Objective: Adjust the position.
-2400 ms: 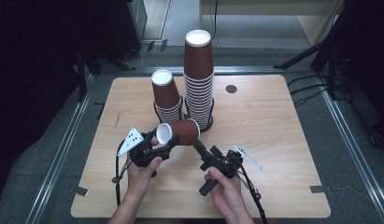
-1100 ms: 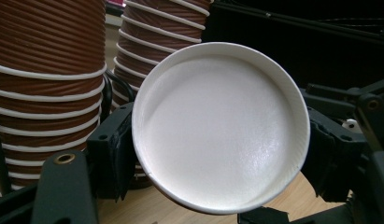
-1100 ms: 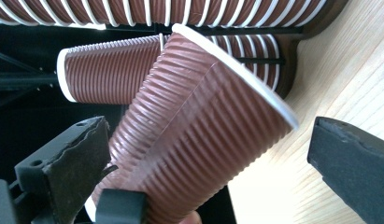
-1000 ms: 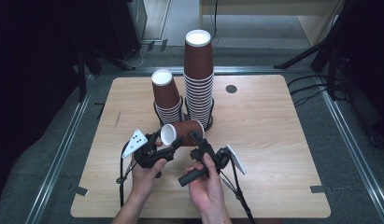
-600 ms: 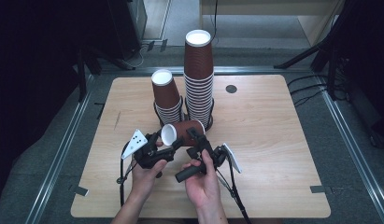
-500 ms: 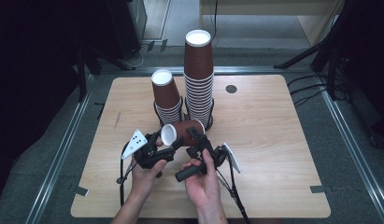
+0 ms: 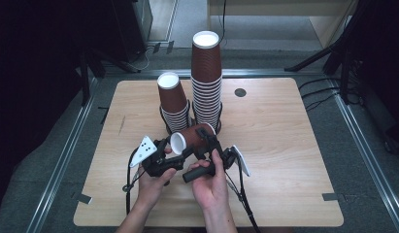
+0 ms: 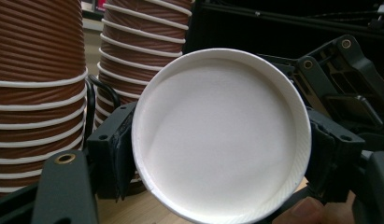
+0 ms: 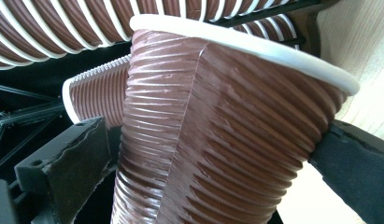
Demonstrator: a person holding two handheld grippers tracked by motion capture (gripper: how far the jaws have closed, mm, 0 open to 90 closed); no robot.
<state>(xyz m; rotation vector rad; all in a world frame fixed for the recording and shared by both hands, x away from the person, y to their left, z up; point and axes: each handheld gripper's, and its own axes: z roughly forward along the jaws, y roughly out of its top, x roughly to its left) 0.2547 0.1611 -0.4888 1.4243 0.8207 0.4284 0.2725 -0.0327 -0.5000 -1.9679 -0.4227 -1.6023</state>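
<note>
Left gripper (image 7: 174,151) clamped on the narrow white-bottomed end of a brown ribbed cup (image 7: 190,139), jaws either side of its base. Cup held sideways above the wooden table (image 7: 284,145), just in front of two cup stacks (image 7: 175,104). Right gripper (image 7: 210,141) closed on the cup's wider rim end.

Even overhead light brightens the table (image 7: 294,145) against dark surroundings, soft shadows below; both gripper views blur up close.
</note>
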